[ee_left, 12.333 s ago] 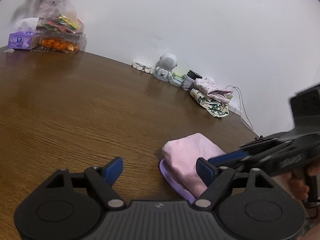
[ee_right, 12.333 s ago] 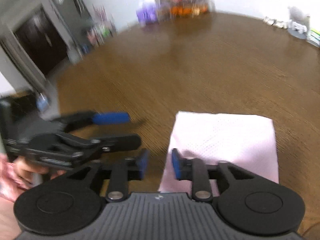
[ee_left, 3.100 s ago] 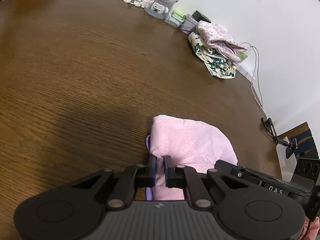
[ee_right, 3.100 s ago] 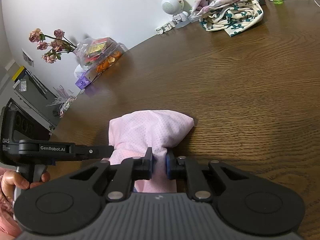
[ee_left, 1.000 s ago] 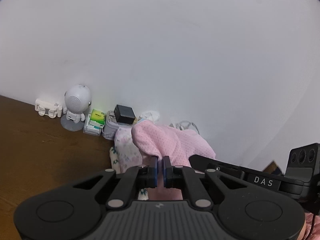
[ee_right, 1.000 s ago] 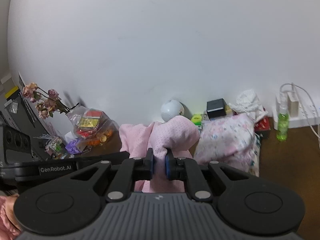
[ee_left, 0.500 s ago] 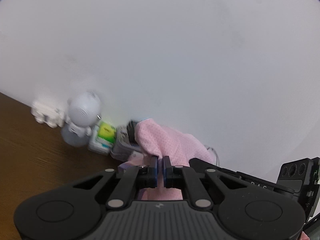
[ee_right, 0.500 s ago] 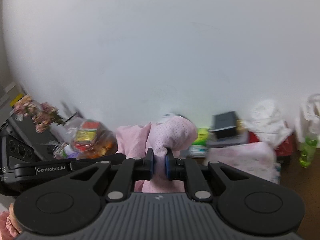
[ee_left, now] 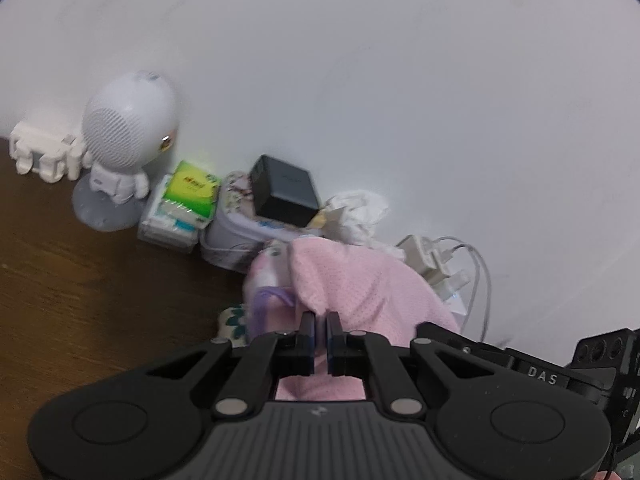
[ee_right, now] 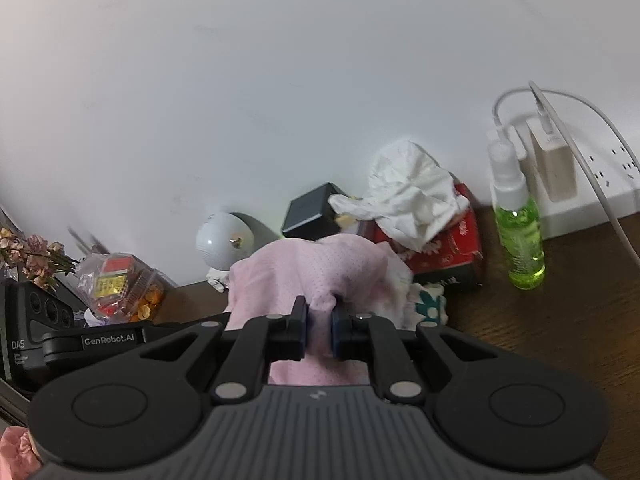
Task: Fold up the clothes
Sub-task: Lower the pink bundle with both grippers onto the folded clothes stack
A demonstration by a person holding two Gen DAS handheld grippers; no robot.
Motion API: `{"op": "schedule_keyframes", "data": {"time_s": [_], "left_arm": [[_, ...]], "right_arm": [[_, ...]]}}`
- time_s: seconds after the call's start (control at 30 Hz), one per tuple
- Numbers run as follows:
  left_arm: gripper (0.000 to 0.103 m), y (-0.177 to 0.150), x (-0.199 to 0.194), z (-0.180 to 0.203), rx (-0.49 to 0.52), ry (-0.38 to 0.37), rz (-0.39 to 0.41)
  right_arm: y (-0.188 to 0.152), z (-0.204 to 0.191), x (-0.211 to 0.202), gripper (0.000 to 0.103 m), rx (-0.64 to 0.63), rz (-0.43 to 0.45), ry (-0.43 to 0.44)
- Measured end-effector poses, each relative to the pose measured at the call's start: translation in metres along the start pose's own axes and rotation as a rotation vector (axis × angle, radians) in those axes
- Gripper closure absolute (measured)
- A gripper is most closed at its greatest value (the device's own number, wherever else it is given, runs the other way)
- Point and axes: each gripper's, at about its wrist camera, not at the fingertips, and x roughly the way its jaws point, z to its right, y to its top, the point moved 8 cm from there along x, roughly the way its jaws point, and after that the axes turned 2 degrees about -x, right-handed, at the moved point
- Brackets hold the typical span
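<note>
A folded pink mesh garment (ee_left: 360, 288) (ee_right: 320, 268) with a purple trim hangs between both grippers, close to the back wall. My left gripper (ee_left: 320, 322) is shut on one edge of it, and my right gripper (ee_right: 319, 312) is shut on the other edge. Below and behind the bundle lies a stack of folded clothes, a cream and green floral piece (ee_left: 234, 318) (ee_right: 426, 300) showing at its side. Whether the pink garment touches the stack is hidden by the bundle itself.
Along the wall stand a white robot figurine (ee_left: 128, 152), tissue packs (ee_left: 180, 208), a black box (ee_left: 286, 192), crumpled white tissue (ee_right: 408, 192) on a red box, a green spray bottle (ee_right: 518, 228), a power strip with cables (ee_right: 560, 172), and snack bags (ee_right: 120, 284). The wooden table (ee_left: 80, 300) lies to the left.
Both grippers have carried the pink garment forward and down toward the wall; the figurine, black box and the clothes stack now loom much closer.
</note>
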Motion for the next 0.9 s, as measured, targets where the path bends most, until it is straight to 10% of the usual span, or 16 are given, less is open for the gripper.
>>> {"op": "schedule_keyframes", "data": {"time_s": [0.1, 0.2, 0.27, 0.37, 0.47, 0.57, 0.9], "left_arm": [[0.099, -0.001, 0.004, -0.006, -0.007, -0.002, 0.003], [0.093, 0.0, -0.002, -0.006, -0.013, -0.026, 0.035], [0.067, 0.003, -0.013, -0.005, -0.007, -0.024, 0.086], [0.055, 0.012, -0.039, 0.005, 0.071, -0.004, 0.222], [0.058, 0.011, -0.045, 0.027, 0.153, -0.011, 0.26], [0.074, 0.0, -0.031, 0.05, 0.249, 0.012, 0.233], [0.086, -0.033, 0.014, 0.037, 0.31, 0.13, 0.112]], "right_arm": [[-0.003, 0.005, 0.005, 0.09, 0.004, -0.005, 0.01], [-0.003, 0.008, 0.006, 0.067, 0.013, 0.005, 0.016], [0.001, 0.011, -0.003, 0.042, 0.018, 0.046, 0.012], [0.009, 0.013, -0.021, 0.041, 0.021, 0.13, 0.005], [0.021, 0.003, -0.039, 0.047, -0.017, 0.25, -0.008], [0.022, -0.009, -0.026, 0.084, -0.064, 0.256, -0.061], [-0.008, -0.024, 0.034, 0.088, -0.241, 0.148, -0.235]]}}
